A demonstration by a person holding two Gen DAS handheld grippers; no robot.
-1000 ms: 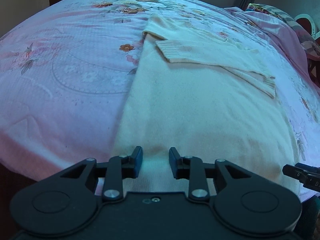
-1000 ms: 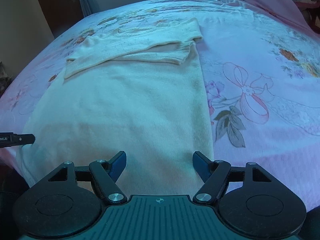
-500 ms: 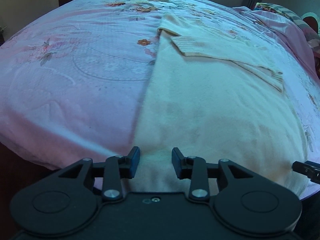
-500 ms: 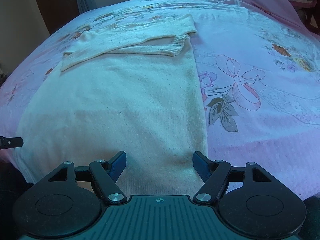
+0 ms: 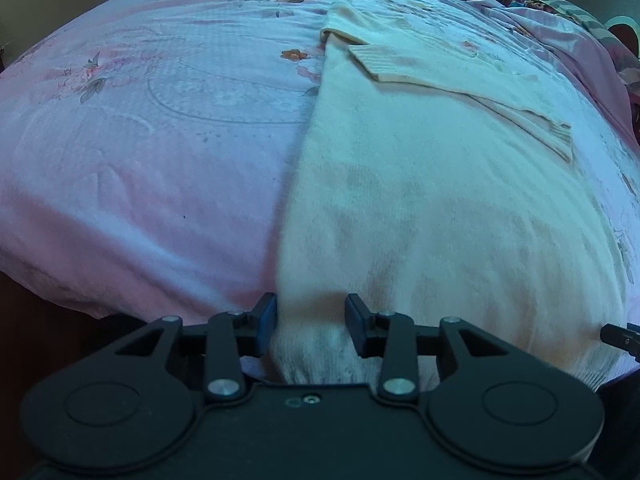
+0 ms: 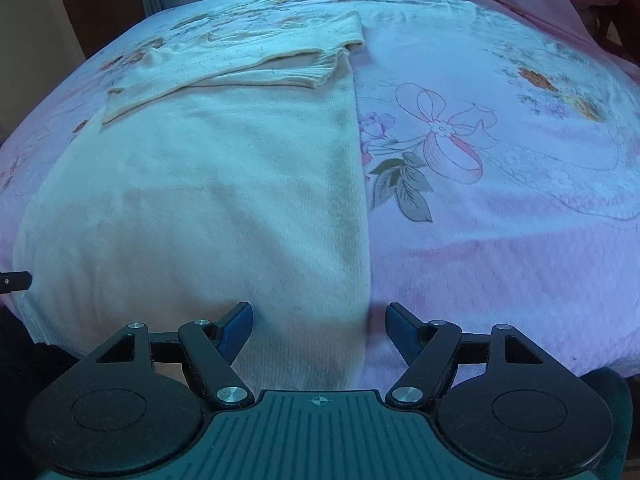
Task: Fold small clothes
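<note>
Cream sweater (image 5: 432, 184) lies flat on the bed (image 5: 152, 152), on a pink floral bedspread, body running away from both cameras; both sleeves (image 6: 224, 68) already crossed over the chest at the far end. Near hem hangs at the bed's front edge, closest to the claws. Left claw (image 5: 310, 322): released, jaws parted, straddling the left bottom corner of the hem; knit sits between the fingers but they are not pressed onto it. Right claw (image 6: 318, 330): released, jaws spread wider, with the right side edge of the sweater and a strip of bedspread both inside the gap. Each view shows the tip of the other claw at the far hem corner. Judgement: sleeve folds done; step in hand is taking hold of the two bottom corners ahead of the bottom-to-top fold, grasp not yet made. Next move calls for: both claws closing on the hem only, catching both knit layers and not the bedspread beneath (risk looks higher on the right, where the bedspread sits in the gap); then an even lift and carry toward the collar (image 5: 404, 26) so the hem lands square over the crossed sleeves without dragging them.
</note>
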